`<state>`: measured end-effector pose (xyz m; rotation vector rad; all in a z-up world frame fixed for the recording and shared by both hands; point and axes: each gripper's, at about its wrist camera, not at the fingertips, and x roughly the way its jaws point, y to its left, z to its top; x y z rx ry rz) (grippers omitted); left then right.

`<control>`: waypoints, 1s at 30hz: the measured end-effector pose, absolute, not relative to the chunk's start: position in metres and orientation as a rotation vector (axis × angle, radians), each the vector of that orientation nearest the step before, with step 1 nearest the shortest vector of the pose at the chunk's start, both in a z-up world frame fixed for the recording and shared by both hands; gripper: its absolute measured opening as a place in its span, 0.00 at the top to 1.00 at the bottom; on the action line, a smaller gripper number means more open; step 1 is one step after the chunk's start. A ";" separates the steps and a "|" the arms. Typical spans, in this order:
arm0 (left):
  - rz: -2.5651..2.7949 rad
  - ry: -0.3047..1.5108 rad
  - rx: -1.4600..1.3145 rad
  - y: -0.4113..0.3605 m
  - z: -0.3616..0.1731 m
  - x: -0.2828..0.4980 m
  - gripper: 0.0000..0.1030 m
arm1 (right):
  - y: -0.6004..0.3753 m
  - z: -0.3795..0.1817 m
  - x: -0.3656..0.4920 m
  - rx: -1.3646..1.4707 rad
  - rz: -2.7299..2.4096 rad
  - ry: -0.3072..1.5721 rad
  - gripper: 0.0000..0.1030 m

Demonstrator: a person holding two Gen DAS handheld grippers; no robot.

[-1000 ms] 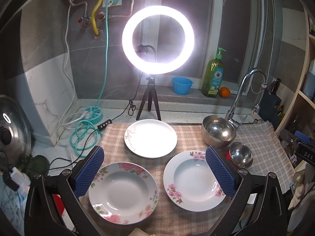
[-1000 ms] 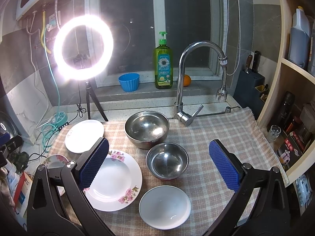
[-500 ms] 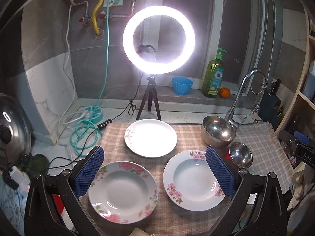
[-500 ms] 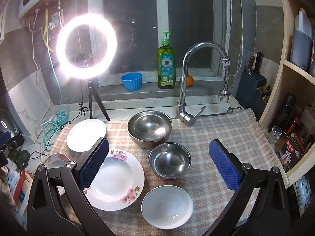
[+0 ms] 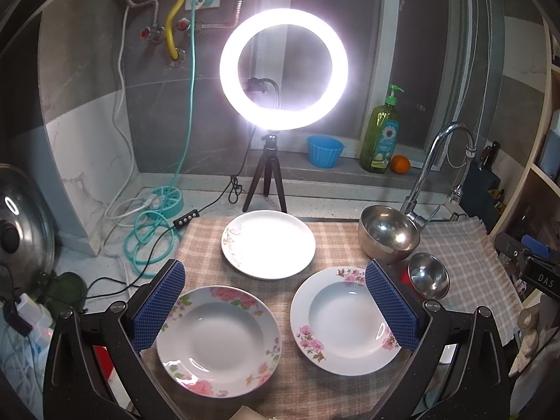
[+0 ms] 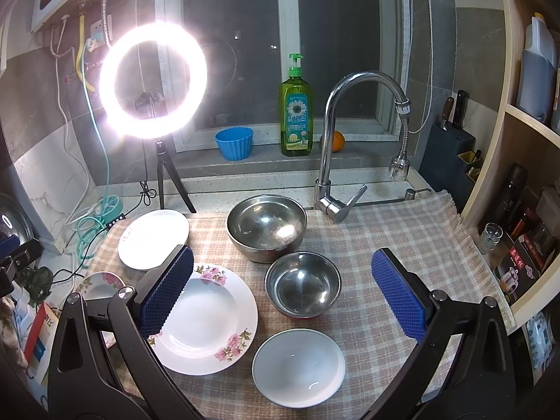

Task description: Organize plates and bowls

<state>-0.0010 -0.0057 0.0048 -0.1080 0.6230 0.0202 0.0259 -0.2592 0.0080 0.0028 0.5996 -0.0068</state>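
Observation:
On the checked cloth (image 5: 336, 241) lie two deep floral plates, one at front left (image 5: 218, 339) and one at front right (image 5: 344, 320), with a flat white plate (image 5: 268, 243) behind them. My left gripper (image 5: 274, 302) hovers open above the two floral plates, holding nothing. In the right wrist view a large steel bowl (image 6: 266, 227), a small steel bowl (image 6: 302, 288) and a white bowl (image 6: 299, 365) stand in a line beside the right floral plate (image 6: 204, 318). Open and empty, my right gripper (image 6: 281, 294) hangs over the small steel bowl.
A lit ring light on a tripod (image 5: 283, 68) stands behind the plates, with cables (image 5: 150, 238) to its left. The tap (image 6: 350, 140) rises behind the bowls. A soap bottle (image 6: 295, 112), blue cup (image 6: 233, 142) and orange sit on the sill. Shelves (image 6: 525, 210) line the right.
Both views have shifted only slightly; the right gripper's view drifted a little, so the dishes sit a bit further right. No dish has moved and both grippers stay open.

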 end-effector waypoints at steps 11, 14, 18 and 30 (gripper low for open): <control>0.020 0.624 -0.108 -0.006 0.004 -0.001 0.01 | -0.260 0.006 0.027 0.003 -0.006 0.603 0.00; 0.020 0.625 -0.110 -0.006 0.004 -0.001 0.01 | -0.260 0.006 0.027 0.004 -0.005 0.603 0.00; 0.019 0.625 -0.108 -0.006 0.004 -0.001 0.01 | -0.260 0.005 0.028 0.003 -0.005 0.603 0.00; 0.013 0.645 -0.109 -0.005 -0.002 0.009 0.01 | -0.256 -0.001 0.027 0.016 -0.004 0.619 0.00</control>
